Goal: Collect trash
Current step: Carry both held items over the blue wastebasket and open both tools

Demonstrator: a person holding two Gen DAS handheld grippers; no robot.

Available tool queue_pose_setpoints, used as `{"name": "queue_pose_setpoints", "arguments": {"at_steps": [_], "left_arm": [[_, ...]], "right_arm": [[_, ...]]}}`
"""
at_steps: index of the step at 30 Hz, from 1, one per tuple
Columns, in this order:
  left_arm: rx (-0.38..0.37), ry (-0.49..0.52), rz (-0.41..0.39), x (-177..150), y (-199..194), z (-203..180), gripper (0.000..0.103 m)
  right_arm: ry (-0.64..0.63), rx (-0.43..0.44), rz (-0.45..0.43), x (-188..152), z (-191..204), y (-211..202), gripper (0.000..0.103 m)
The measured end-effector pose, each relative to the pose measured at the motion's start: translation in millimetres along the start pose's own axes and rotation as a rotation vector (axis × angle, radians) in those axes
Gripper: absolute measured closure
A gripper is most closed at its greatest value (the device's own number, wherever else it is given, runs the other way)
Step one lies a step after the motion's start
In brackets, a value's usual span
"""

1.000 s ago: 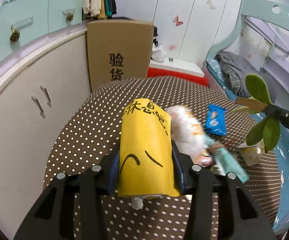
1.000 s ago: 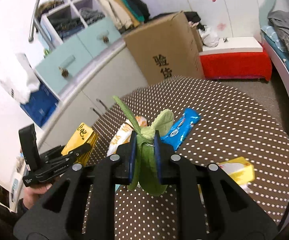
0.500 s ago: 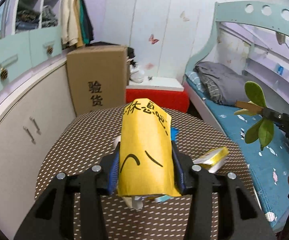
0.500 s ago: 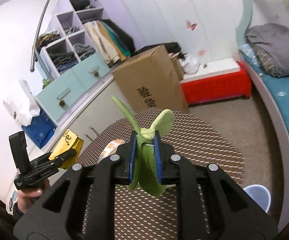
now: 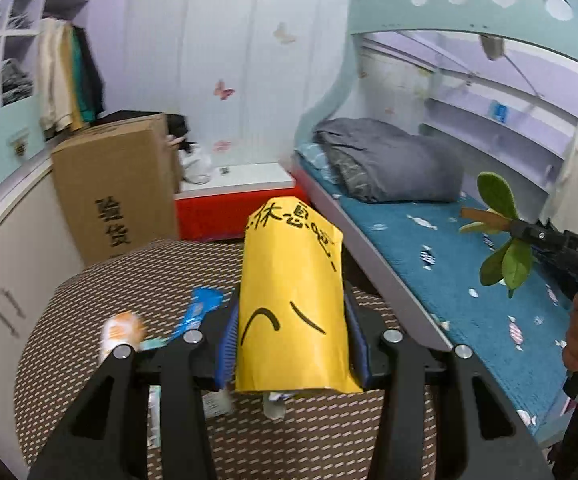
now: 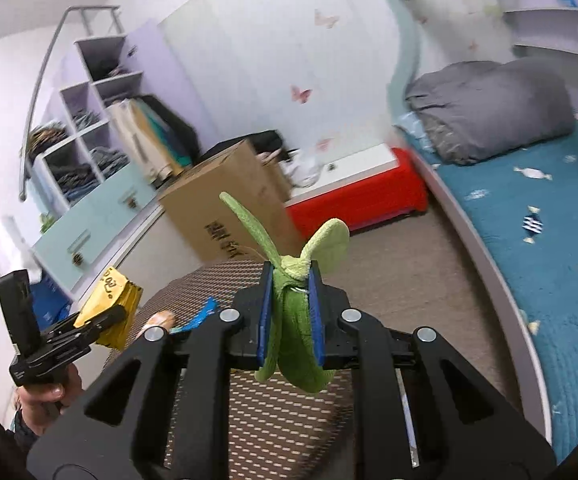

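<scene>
My left gripper (image 5: 291, 344) is shut on a yellow packet (image 5: 291, 304) with black writing and holds it above the round dotted table (image 5: 77, 312). My right gripper (image 6: 291, 316) is shut on a green leafy sprig (image 6: 293, 312), held up over the table's right side. The sprig also shows in the left wrist view (image 5: 501, 236), and the yellow packet in the right wrist view (image 6: 111, 304). On the table lie a blue wrapper (image 5: 199, 312) and an orange-white wrapper (image 5: 119, 332), just left of my left gripper.
A cardboard box (image 5: 117, 196) stands behind the table against the curved cabinet (image 5: 5, 264). A red-and-white bench (image 5: 233, 200) is behind it. A bed (image 5: 449, 264) with a grey duvet (image 5: 389, 168) runs along the right. Brown floor (image 6: 401, 272) lies between table and bed.
Both grippers have risen and swung right, away from the table top, each still holding its item. The trash on the table now sits lower and further left in view.
</scene>
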State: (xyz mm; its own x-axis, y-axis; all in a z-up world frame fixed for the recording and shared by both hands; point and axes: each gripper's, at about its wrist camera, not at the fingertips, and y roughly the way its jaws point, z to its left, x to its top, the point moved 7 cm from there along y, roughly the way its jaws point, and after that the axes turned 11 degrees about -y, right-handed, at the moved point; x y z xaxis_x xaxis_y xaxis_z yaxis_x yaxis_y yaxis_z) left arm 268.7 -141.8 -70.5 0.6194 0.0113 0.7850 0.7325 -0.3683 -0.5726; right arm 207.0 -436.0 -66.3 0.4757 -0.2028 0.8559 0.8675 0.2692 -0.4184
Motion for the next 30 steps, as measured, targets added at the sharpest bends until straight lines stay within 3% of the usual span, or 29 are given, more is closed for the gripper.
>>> {"name": "queue_pose_setpoints", "arguments": {"at_steps": [9, 13, 22, 30], "left_arm": [[-0.126, 0.089, 0.051, -10.0, 41.1, -93.3, 0.058], [-0.166, 0.11, 0.116, -23.5, 71.6, -128.1, 0.058], [-0.196, 0.204, 0.28, -68.0, 142.0, -192.8, 0.056], [-0.186, 0.246, 0.419, -113.0, 193.6, -218.2, 0.056]], "right_arm": [[0.114, -0.123, 0.016, -24.1, -74.7, -15.9, 0.086], [0.162, -0.155, 0.043, -39.5, -100.9, -14.6, 0.086], [0.275, -0.192, 0.138, -83.0, -151.9, 12.7, 0.084], [0.353, -0.2, 0.209, -118.3, -182.5, 33.5, 0.084]]}}
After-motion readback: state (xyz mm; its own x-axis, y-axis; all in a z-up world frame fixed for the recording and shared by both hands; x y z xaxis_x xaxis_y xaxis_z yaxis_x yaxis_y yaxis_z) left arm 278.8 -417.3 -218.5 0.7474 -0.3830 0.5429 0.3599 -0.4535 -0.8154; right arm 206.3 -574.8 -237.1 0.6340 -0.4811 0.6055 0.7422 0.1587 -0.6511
